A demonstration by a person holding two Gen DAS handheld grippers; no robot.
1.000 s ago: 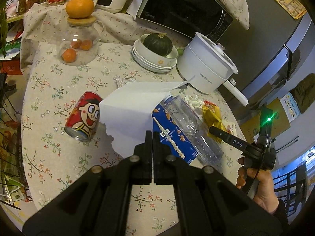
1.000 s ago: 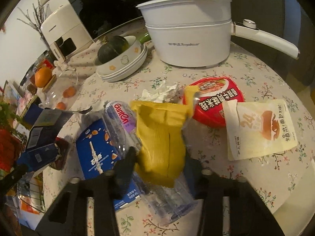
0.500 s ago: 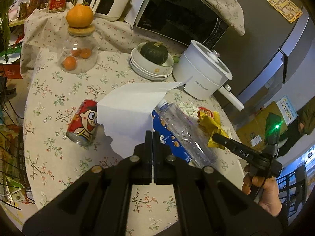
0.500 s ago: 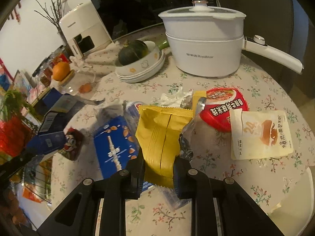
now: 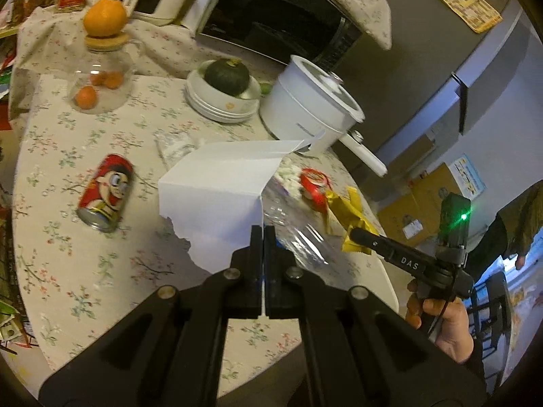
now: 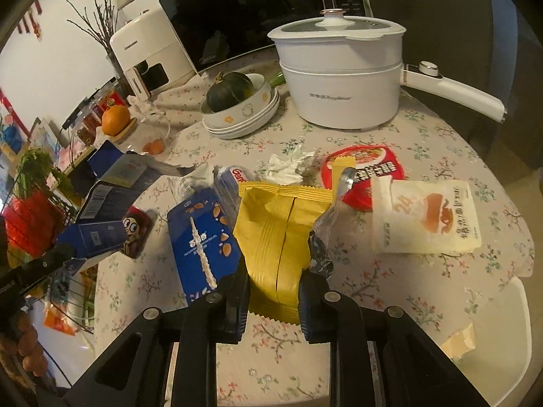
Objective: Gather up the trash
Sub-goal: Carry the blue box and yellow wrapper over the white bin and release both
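My left gripper (image 5: 263,237) is shut on a torn cardboard box (image 5: 217,200), white inside and blue outside (image 6: 101,210), held above the table. My right gripper (image 6: 273,281) is shut on a yellow snack wrapper (image 6: 276,234), lifted over the table; it also shows in the left wrist view (image 5: 349,217). On the flowered table lie a red drink can (image 5: 105,193), a blue carton (image 6: 198,237), a clear plastic bottle (image 5: 295,234), crumpled tissue (image 6: 288,166), a red lid (image 6: 366,169) and a pale bread wrapper (image 6: 424,217).
A white electric pot (image 6: 342,78) with a long handle stands at the back. Stacked bowls (image 6: 244,115) hold a green squash. A glass jar (image 5: 101,78) with an orange on top is back left. A microwave (image 5: 285,27) stands behind. The table edge (image 5: 383,271) is near right.
Both grippers have risen and pulled back from the table. The right gripper closed on the yellow wrapper and lifted it off the bottle. The left keeps hold of the box.
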